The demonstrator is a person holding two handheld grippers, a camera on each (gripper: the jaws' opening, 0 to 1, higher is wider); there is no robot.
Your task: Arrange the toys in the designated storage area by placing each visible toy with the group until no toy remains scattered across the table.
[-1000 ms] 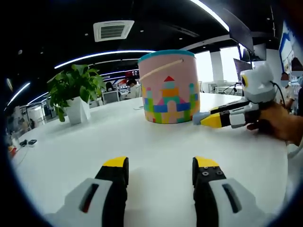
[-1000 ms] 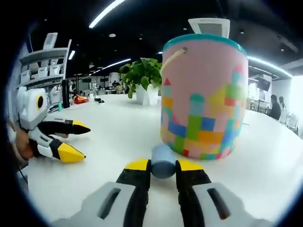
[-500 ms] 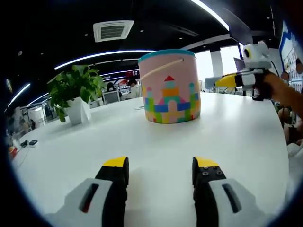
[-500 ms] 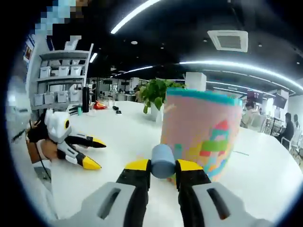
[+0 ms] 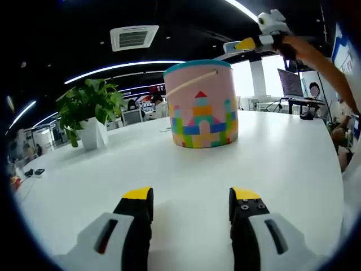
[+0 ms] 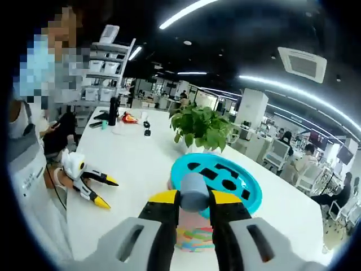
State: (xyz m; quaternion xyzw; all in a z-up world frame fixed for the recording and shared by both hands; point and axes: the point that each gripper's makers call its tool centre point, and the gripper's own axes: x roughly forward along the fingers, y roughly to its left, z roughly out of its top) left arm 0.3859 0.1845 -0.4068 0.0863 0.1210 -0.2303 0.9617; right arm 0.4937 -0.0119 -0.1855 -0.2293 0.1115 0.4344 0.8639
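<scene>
Above the bucket's (image 6: 216,182) teal lid we hold the right gripper (image 6: 194,197) clamped on a blue block (image 6: 194,192), while our left gripper (image 5: 192,197) rests open and empty over the table (image 5: 186,164).

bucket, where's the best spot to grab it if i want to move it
Take the pale rope handle that arcs across the upper wall of the bucket, coming from the left gripper's side. The drum looks too wide for the jaws, and its teal lid only has cut-out holes.

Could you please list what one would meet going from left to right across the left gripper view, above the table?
Potted plant → pink toy bucket → right gripper, held high in the person's hand.
</scene>
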